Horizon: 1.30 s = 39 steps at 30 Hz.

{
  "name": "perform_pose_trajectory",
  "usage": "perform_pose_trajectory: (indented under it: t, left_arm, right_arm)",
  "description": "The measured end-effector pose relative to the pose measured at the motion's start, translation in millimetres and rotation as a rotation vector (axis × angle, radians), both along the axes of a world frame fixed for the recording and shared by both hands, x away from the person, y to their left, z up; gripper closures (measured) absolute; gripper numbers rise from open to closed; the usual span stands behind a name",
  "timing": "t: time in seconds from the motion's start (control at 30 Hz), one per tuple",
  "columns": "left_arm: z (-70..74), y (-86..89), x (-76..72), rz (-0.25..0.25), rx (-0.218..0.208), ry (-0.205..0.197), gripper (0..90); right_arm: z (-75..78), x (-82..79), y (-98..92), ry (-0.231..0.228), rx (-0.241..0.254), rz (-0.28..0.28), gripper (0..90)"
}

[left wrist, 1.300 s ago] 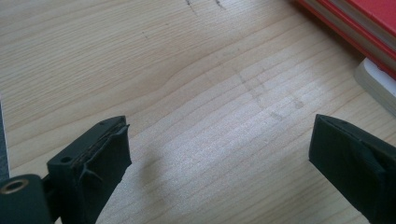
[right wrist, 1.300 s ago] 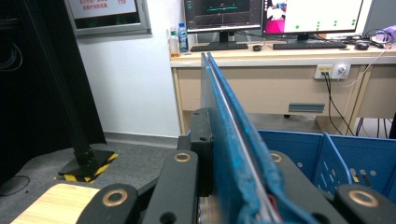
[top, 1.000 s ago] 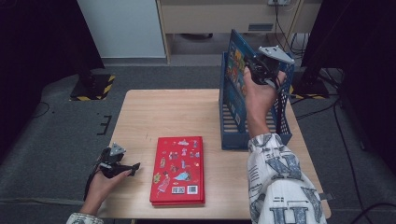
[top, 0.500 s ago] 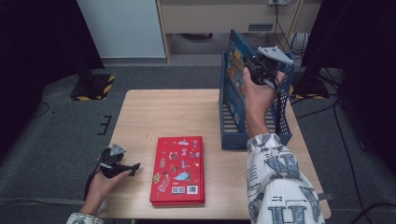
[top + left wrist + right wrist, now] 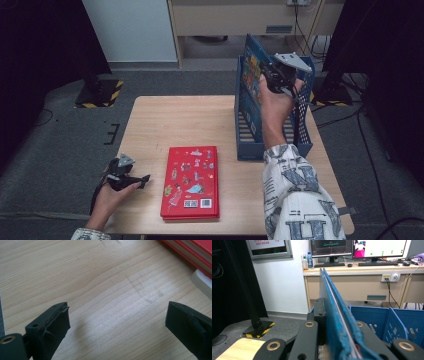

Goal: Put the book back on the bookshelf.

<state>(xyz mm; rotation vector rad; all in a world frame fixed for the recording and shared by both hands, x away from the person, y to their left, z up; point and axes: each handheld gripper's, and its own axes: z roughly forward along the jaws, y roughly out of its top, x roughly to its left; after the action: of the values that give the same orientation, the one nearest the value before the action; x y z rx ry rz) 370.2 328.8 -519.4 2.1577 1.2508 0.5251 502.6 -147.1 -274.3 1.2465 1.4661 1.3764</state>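
Red book (image 5: 191, 182) flat on wood table (image 5: 180, 120); monitors (image 5: 332, 247) + keyboards on desk behind.

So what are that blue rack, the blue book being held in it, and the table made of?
The blue rack looks like moulded plastic: matt, with slotted walls and dividers. The blue book, clamped in the right gripper, seems to have a glossy printed board cover; its thin edge shows pale pages between two covers. The table looks like pale wood or a wood-look laminate, with visible grain and a smooth, faintly shiny surface.

Blue book (image 5: 337, 315) edge-on between hand-held gripper (image 5: 332, 322) jaws, above blue rack (image 5: 387, 322)
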Motion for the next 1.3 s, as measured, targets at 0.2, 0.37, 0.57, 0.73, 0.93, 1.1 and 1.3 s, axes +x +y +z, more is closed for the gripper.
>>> perform_pose_trajectory:
  t: [0.2, 0.37, 0.57, 0.73, 0.93, 1.1, 1.3]
  left_arm:
    - [0.0, -0.5, 0.1, -0.003, 0.004, 0.000, 4.6]
    - [0.0, -0.1, -0.1, -0.005, 0.007, 0.002, 4.6]
    - [-0.1, -0.3, 0.0, -0.009, 0.013, 0.005, 4.6]
    - [-0.4, -0.7, 0.1, -0.012, 0.016, 0.007, 4.6]
    - [-0.6, -0.7, 0.0, -0.012, 0.019, 0.007, 4.6]
    - [-0.7, -1.4, 0.0, -0.012, 0.020, 0.006, 4.6]
    - [-0.7, -1.4, 0.1, -0.012, 0.021, 0.006, 4.6]
  right_arm:
    - [-3.9, -0.6, 0.2, 0.001, -0.003, -0.004, 83.1]
    - [-10.1, 0.3, 1.2, 0.004, -0.009, 0.000, 83.1]
    - [-18.8, 1.6, 1.4, 0.011, -0.008, 0.000, 83.2]
    - [-24.3, 2.4, 2.6, 0.014, -0.010, 0.004, 83.1]
    - [-31.1, 3.0, 4.0, 0.020, -0.017, 0.006, 83.1]
    - [-37.4, 3.7, 4.5, 0.028, -0.018, 0.008, 83.1]
    - [-42.4, 4.3, 3.7, 0.035, -0.016, 0.010, 83.1]
